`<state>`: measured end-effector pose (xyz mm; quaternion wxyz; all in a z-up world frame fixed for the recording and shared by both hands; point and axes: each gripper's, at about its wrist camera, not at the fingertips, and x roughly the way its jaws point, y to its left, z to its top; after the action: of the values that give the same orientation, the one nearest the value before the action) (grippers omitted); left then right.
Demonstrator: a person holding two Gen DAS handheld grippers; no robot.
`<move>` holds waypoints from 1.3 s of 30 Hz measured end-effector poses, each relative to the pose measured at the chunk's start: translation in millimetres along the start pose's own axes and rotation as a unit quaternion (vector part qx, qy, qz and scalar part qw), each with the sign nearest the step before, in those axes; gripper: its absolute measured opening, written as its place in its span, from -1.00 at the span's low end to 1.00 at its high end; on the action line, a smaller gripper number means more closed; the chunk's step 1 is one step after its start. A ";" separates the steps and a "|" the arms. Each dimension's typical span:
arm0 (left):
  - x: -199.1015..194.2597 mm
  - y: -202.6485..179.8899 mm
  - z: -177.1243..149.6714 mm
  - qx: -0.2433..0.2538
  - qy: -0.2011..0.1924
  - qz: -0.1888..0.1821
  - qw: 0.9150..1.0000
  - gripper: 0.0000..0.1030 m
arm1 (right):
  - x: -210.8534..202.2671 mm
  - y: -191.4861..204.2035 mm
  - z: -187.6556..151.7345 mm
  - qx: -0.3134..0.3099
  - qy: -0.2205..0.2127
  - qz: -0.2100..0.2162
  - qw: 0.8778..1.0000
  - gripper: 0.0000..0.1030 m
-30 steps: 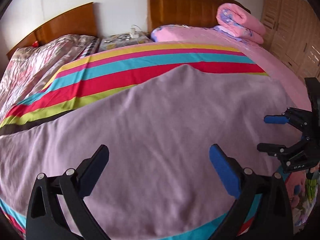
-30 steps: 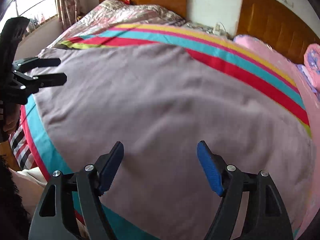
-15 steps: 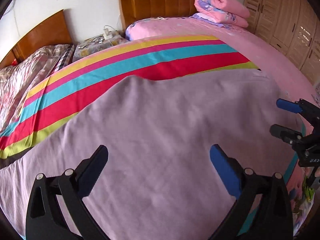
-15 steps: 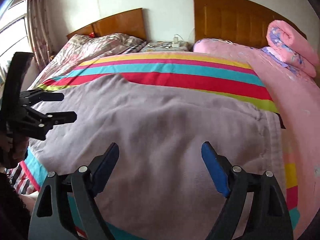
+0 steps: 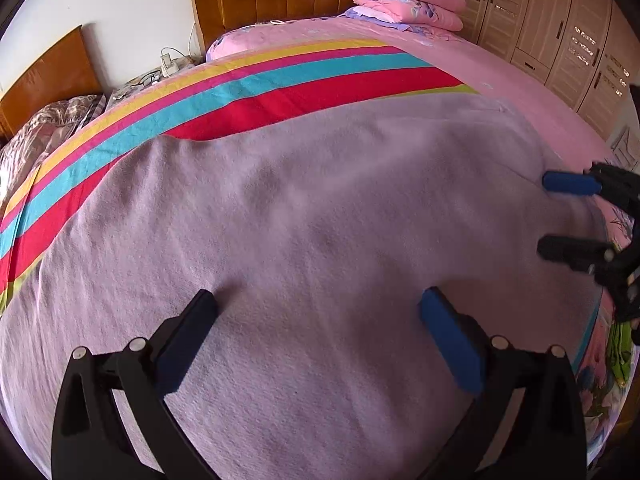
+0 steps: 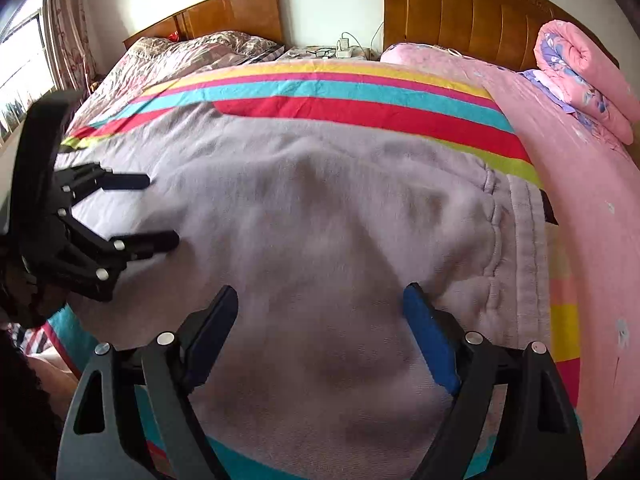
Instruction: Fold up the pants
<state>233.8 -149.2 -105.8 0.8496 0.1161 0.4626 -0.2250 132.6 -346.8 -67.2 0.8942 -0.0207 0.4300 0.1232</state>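
The pants [image 6: 320, 220] lie spread flat across the striped sheet [image 6: 320, 92], waistband to the right, and both the left gripper [image 5: 320, 308] and right gripper [image 6: 320, 300] hover wide open and empty above the near edge, probably lining up a grasp.

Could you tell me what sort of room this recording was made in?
Most likely a home bedroom: two beds with wooden headboards, a rolled pink quilt, and wardrobe doors. The lilac pants lie on the striped sheet.
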 end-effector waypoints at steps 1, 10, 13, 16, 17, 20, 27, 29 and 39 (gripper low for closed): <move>0.3 0.4 0.4 0.000 -0.001 -0.001 1.000 0.97 | -3.4 -4.3 10.9 0.000 -0.013 0.003 1.000 0.59; -2.6 -0.7 -2.7 -0.002 -0.009 0.000 1.000 0.97 | 88.3 -50.7 75.9 -0.005 0.074 -0.039 0.996 0.76; -4.0 -1.4 -5.0 -0.004 -0.012 0.003 1.000 0.97 | 87.3 -58.8 78.1 0.014 0.067 -0.019 0.997 0.78; -4.5 -3.0 -6.7 -0.005 -0.014 0.006 1.000 0.97 | 85.5 -60.5 67.9 0.019 0.040 -0.013 0.999 0.80; -4.9 -3.2 -7.4 -0.005 -0.015 0.006 1.000 0.97 | 84.9 -60.1 68.2 0.019 0.040 -0.013 0.999 0.80; -5.2 -2.8 -7.6 -0.007 -0.017 0.007 1.000 0.97 | 85.1 -61.5 69.2 0.021 0.038 -0.007 0.999 0.81; -6.0 -1.0 -8.3 -0.010 -0.021 0.005 1.000 0.97 | 82.0 -63.6 66.2 0.030 0.028 0.005 0.999 0.82; -10.1 4.8 -8.4 -0.021 -0.026 -0.007 0.999 0.97 | 83.8 -59.5 66.5 0.020 0.032 -0.009 0.999 0.82; -162.3 156.2 -87.4 -0.190 -0.149 0.019 0.970 0.97 | 53.4 79.6 91.6 -0.013 0.002 -0.101 0.995 0.81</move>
<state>169.7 67.1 -19.1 0.9196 -0.0738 0.3626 -0.1318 215.6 -245.8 -45.4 0.9008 -0.0754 0.4260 0.0380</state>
